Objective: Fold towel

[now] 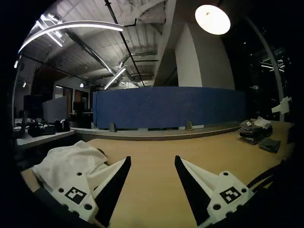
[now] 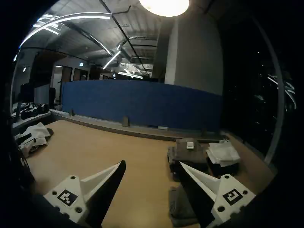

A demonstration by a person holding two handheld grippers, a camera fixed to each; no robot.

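Left gripper view puts the crumpled white towel (image 1: pixel 70 161) just to the left of our left tongs (image 1: pixel 152 157), partly behind their left finger, lying loose on the desk (image 1: pixel 159 178). Those tongs are spread and hold nothing. Our right tongs (image 2: pixel 152 163) are spread and empty too. Both pairs hover low and level over the desk, pointing toward the blue partition (image 1: pixel 167 106). Just ahead and right of the right tongs sit folded stacks (image 2: pixel 188 150). We judge the fold has not begun; this is the reach for the towel. Next we should swing both tongs left, pinch two corners and spread it flat.
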